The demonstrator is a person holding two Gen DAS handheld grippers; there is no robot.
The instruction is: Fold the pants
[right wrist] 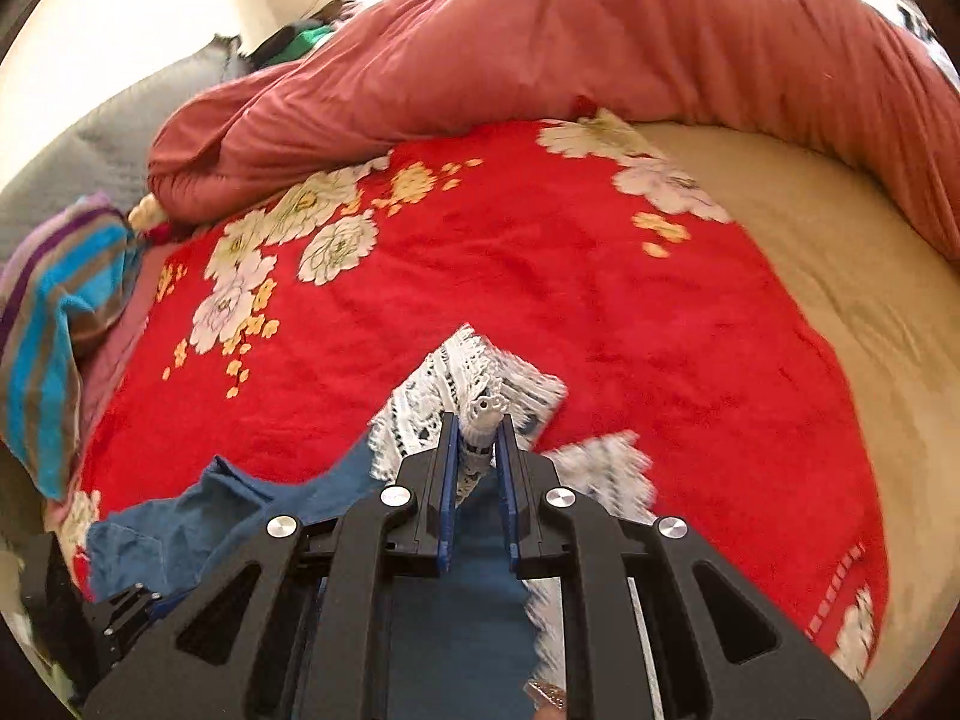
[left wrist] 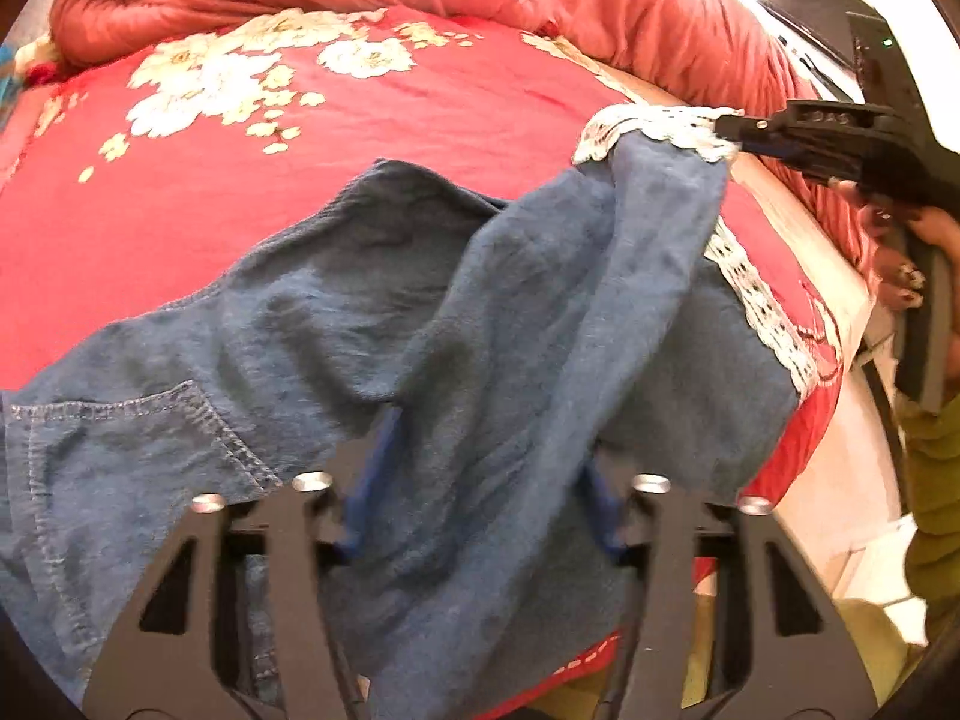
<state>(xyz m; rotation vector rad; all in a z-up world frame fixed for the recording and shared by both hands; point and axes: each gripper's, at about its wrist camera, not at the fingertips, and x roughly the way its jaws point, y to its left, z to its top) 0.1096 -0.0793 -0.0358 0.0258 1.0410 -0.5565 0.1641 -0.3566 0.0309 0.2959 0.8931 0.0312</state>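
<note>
Blue denim pants point(left wrist: 372, 324) with white lace hems point(left wrist: 762, 312) lie on a red flowered blanket point(left wrist: 372, 108). My left gripper point(left wrist: 486, 450) is mostly covered by a raised fold of the pants; its blue pads stand apart with cloth between them. My right gripper point(right wrist: 477, 438) is shut on a lace hem point(right wrist: 474, 384) and holds it lifted above the blanket. It shows in the left wrist view point(left wrist: 729, 132) at the right, pulling the leg end up. The pants point(right wrist: 198, 516) trail to the lower left in the right wrist view.
A rolled pinkish-red duvet point(right wrist: 600, 48) runs along the far side of the bed. A striped cloth point(right wrist: 54, 324) lies at the left. A bare beige mattress point(right wrist: 852, 276) shows at the right. The bed edge point(left wrist: 840, 276) is near my right hand.
</note>
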